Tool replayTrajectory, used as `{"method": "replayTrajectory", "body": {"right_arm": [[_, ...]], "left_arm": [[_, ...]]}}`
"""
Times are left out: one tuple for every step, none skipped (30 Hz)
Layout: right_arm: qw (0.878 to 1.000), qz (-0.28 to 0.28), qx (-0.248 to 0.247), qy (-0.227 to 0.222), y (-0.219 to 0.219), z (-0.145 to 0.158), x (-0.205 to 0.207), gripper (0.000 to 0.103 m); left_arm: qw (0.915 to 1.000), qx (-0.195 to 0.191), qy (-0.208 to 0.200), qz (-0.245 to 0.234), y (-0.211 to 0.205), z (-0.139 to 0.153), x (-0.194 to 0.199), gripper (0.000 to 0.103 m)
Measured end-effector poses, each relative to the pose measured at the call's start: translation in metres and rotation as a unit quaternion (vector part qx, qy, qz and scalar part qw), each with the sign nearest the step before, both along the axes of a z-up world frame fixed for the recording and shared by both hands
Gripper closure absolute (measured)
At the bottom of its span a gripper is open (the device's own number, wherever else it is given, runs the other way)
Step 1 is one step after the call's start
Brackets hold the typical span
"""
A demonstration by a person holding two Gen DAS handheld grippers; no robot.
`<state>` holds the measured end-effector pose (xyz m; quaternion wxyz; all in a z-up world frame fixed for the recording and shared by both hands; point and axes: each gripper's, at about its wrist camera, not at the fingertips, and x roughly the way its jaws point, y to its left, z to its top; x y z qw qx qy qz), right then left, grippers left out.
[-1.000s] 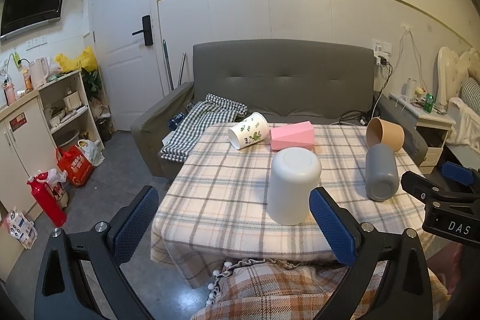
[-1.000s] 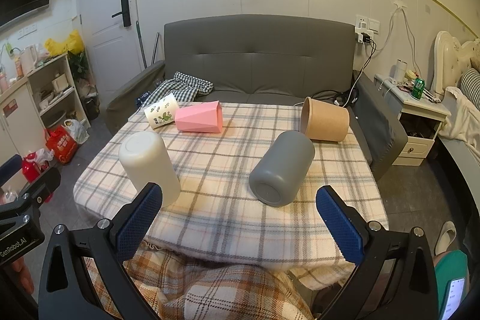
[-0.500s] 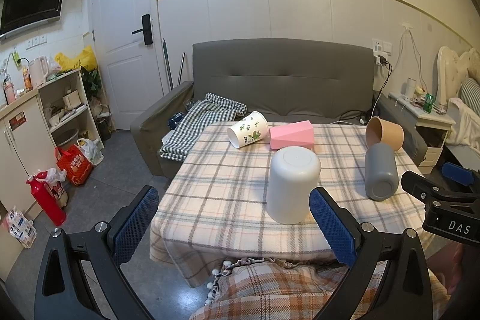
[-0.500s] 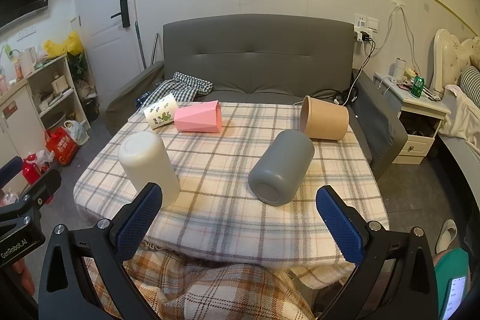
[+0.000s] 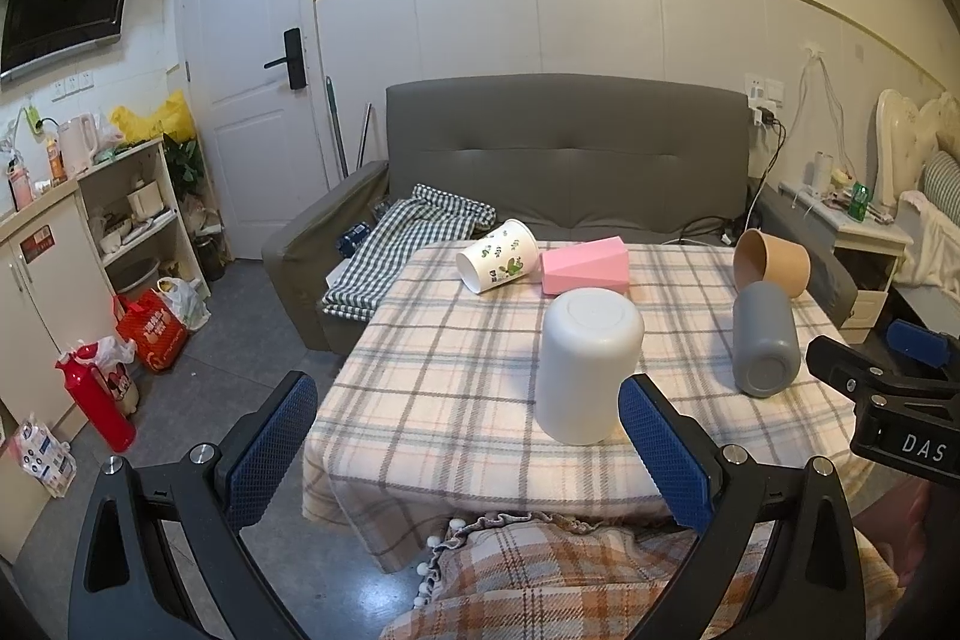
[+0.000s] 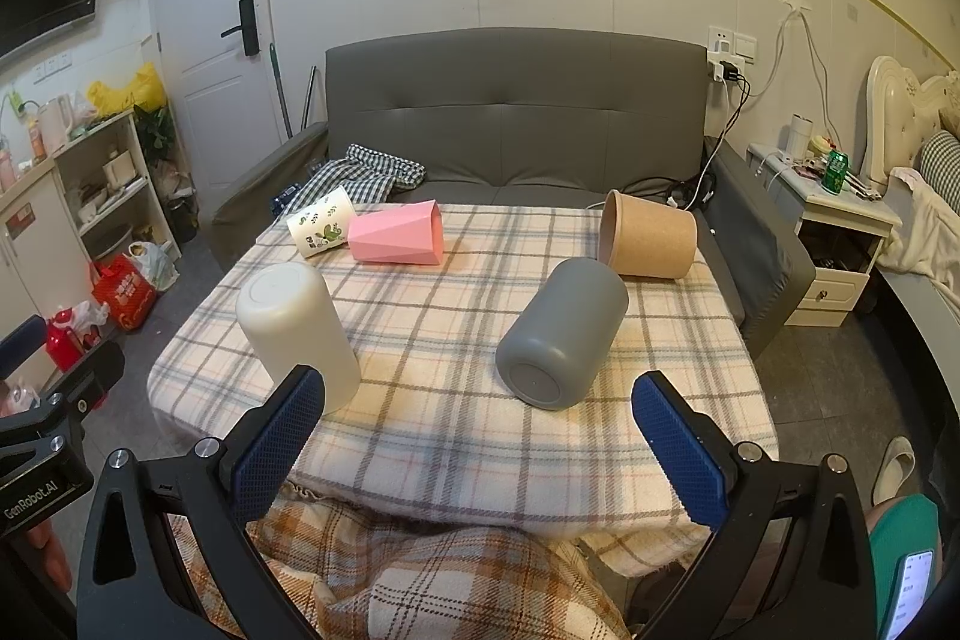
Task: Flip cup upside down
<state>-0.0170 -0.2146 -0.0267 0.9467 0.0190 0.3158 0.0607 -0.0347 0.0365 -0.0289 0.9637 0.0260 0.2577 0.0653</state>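
Note:
A white cup (image 5: 585, 364) stands upside down near the front of the plaid-covered table (image 5: 456, 376); it also shows in the right wrist view (image 6: 297, 334). A grey cup (image 6: 561, 334) lies on its side, base toward me, also in the left wrist view (image 5: 765, 337). A brown paper cup (image 6: 651, 235), a pink cup (image 6: 396, 239) and a white leaf-print cup (image 6: 318, 223) lie on their sides further back. My left gripper (image 5: 468, 436) is open and empty, in front of the table. My right gripper (image 6: 477, 439) is open and empty, short of the grey cup.
A grey sofa (image 6: 516, 118) stands behind the table with a checked cloth (image 5: 414, 238) on it. A bedside cabinet (image 6: 840, 244) is at the right, shelves (image 5: 138, 220) and bags at the left. A plaid blanket (image 6: 420, 574) lies below the grippers.
Almost nothing: both grippers stay open in front of the table and the cups have not moved.

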Motion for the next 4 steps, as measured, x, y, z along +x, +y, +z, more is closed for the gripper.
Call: {"method": "replayTrajectory", "body": {"right_arm": [[1.0,0.0,0.0,0.0,-0.0002,0.0002,0.0003,0.0],[1.0,0.0,0.0,0.0,0.0,-0.0001,0.0002,0.0],[1.0,0.001,0.0,0.0,-0.0003,0.0,0.0005,0.0],[1.0,0.001,0.0,0.0,-0.0005,0.0001,0.0006,0.0]], "left_arm": [[1.0,-0.001,0.001,-0.001,0.0,0.0,0.0002,0.0],[1.0,-0.002,0.001,0.0,0.0002,-0.0003,-0.0002,0.0],[1.0,-0.002,0.001,0.0,0.0001,-0.0005,-0.0008,0.0],[1.0,-0.002,0.001,-0.002,0.0,-0.0008,-0.0002,0.0]]}}
